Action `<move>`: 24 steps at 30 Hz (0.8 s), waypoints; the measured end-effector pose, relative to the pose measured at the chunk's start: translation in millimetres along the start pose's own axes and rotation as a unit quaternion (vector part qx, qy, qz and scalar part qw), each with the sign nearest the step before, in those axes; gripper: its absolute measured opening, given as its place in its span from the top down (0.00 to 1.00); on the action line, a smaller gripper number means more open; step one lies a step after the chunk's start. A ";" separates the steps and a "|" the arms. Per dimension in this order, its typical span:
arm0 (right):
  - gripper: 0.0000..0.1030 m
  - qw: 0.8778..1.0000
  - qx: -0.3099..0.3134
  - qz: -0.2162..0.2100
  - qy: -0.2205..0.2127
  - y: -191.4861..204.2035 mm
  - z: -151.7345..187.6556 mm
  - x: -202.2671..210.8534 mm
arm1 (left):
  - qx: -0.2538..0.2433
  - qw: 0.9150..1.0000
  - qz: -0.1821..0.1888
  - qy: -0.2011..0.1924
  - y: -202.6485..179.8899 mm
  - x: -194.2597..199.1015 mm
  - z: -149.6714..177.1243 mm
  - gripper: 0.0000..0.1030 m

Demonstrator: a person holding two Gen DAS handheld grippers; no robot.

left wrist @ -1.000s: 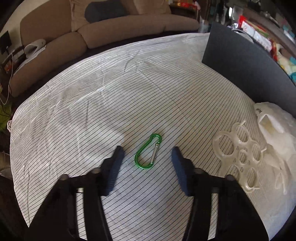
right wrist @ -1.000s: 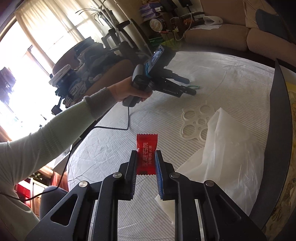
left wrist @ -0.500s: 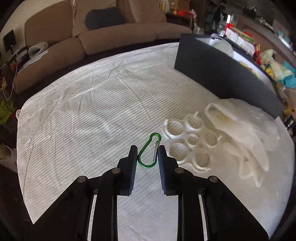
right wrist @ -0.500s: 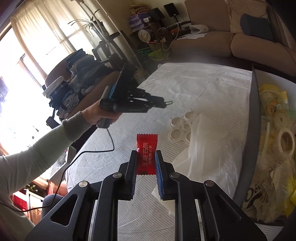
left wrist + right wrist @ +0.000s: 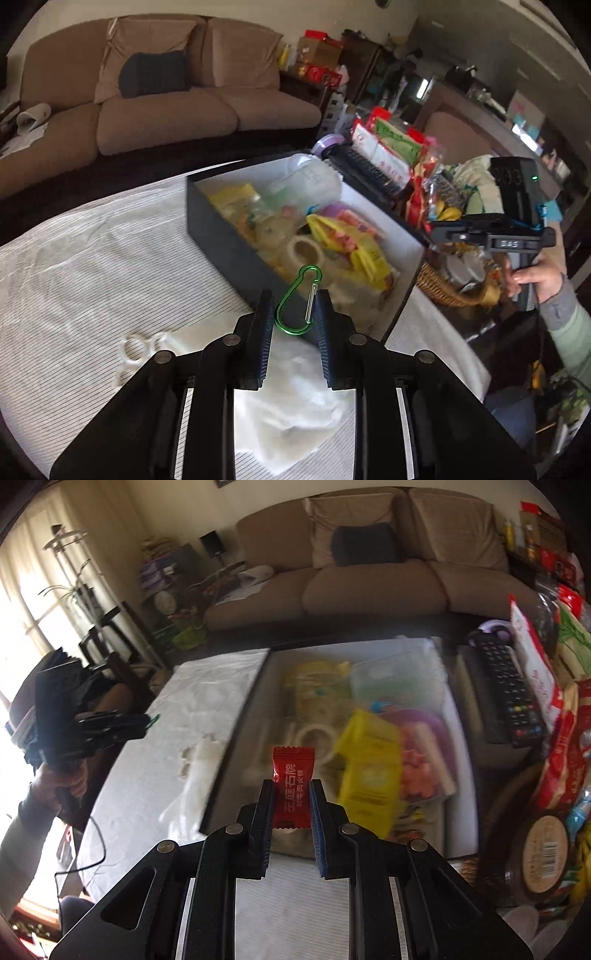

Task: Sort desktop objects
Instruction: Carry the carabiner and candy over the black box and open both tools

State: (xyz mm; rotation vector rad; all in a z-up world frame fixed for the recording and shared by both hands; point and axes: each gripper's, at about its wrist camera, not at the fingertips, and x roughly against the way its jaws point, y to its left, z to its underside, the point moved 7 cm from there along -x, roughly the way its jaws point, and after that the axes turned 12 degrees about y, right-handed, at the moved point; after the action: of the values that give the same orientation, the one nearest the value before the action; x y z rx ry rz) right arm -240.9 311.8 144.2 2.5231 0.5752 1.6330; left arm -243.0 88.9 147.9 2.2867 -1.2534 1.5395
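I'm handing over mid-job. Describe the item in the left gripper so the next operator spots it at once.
Start at the black rectangular storage box on the striped white tablecloth. At its near wall, the left gripper is shut on a small green metal carabiner clip with a silver gate. Nothing else nearby is a glossy green pear-shaped loop.

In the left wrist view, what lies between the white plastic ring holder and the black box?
In the left wrist view, only bare striped white tablecloth lies between the white plastic ring holder and the black box; nothing stands there.
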 end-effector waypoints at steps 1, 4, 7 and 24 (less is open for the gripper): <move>0.83 1.000 -0.011 0.007 0.007 -16.1 -4.9 -4.9 | 0.001 1.000 0.008 0.005 -12.0 -12.9 -13.5 0.80; 0.83 0.999 -0.035 0.018 0.035 -52.2 -17.2 -27.9 | 0.013 0.999 0.034 0.022 -43.1 -57.0 -53.3 0.80; 0.83 0.998 -0.050 0.015 0.047 -74.3 -27.4 -45.2 | 0.028 0.998 0.046 0.036 -63.1 -100.2 -87.0 0.80; 0.76 0.998 -0.023 0.006 0.066 -93.2 -16.9 -74.6 | 0.120 0.984 -0.023 0.127 -50.1 -241.2 -140.2 0.79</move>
State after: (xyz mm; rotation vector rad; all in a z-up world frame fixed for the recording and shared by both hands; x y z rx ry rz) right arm -307.7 369.5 62.1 2.4055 0.5279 1.8074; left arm -344.2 328.8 35.8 2.1402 -0.9899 1.9859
